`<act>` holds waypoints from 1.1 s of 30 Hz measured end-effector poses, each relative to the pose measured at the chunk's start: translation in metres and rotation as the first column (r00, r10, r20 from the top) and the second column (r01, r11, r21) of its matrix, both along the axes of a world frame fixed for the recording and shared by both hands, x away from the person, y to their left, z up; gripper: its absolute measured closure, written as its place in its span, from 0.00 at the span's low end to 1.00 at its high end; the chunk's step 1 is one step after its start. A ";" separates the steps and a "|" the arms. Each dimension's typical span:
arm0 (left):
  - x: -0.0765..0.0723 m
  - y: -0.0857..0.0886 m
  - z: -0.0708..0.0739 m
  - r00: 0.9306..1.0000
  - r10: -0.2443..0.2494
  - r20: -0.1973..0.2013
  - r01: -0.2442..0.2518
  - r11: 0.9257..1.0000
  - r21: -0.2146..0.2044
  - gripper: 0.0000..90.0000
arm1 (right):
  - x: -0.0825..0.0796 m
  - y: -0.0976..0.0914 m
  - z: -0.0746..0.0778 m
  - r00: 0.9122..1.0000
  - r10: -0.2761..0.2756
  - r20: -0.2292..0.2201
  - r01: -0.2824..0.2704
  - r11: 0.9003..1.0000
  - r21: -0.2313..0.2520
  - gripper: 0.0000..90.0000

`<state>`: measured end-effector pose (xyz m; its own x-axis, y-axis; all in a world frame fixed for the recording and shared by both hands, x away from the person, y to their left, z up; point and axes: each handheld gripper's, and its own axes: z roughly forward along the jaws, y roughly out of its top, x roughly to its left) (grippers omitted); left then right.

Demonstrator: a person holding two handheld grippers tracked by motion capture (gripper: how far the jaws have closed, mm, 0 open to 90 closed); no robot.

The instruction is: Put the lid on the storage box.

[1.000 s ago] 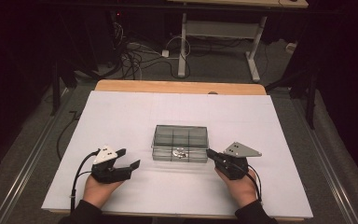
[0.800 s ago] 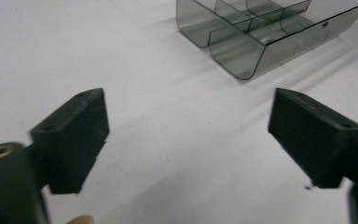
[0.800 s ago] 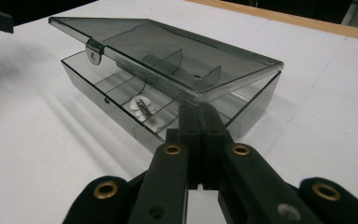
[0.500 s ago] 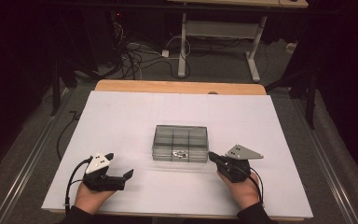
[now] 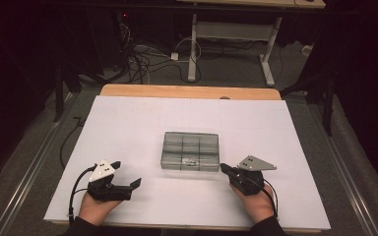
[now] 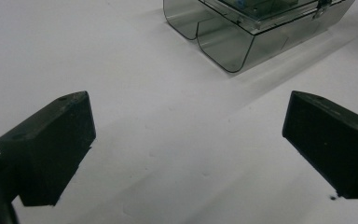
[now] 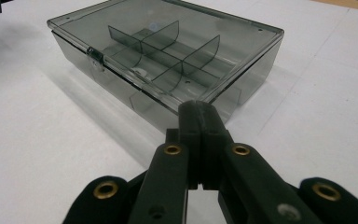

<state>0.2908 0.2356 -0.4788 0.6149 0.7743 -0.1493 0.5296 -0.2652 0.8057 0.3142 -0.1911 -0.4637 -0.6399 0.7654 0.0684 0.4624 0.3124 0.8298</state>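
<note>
The left tongs [image 5: 128, 184] are a black body topped by a pale grey three-cornered plate carrying a few dark dots, with a black cable looping off toward 7 o'clock. In the left gripper view the two jaws are matte black blocks with bevelled ends. The right tongs [image 5: 225, 169] wear a darker grey plate, cable trailing toward 5 o'clock. In the right gripper view black linkage arms carry brass-coloured rivets at the pivots, one joint fitted with a silver screw. Dark sleeves cover both wrists at 6 o'clock.
</note>
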 end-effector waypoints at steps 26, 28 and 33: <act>0.011 -0.011 0.005 0.998 -0.053 0.037 0.052 0.998 0.022 0.00 | -0.029 -0.063 0.001 0.973 -0.184 0.143 0.172 0.981 0.088 0.00; 0.011 -0.010 0.006 0.998 -0.049 0.040 0.049 0.999 0.017 0.00 | -0.031 -0.060 0.002 0.972 -0.174 0.160 0.162 0.983 0.085 0.00; 0.010 -0.009 0.006 0.998 -0.045 0.043 0.045 0.999 0.018 0.00 | -0.032 -0.062 0.002 0.971 -0.176 0.163 0.163 0.982 0.094 0.00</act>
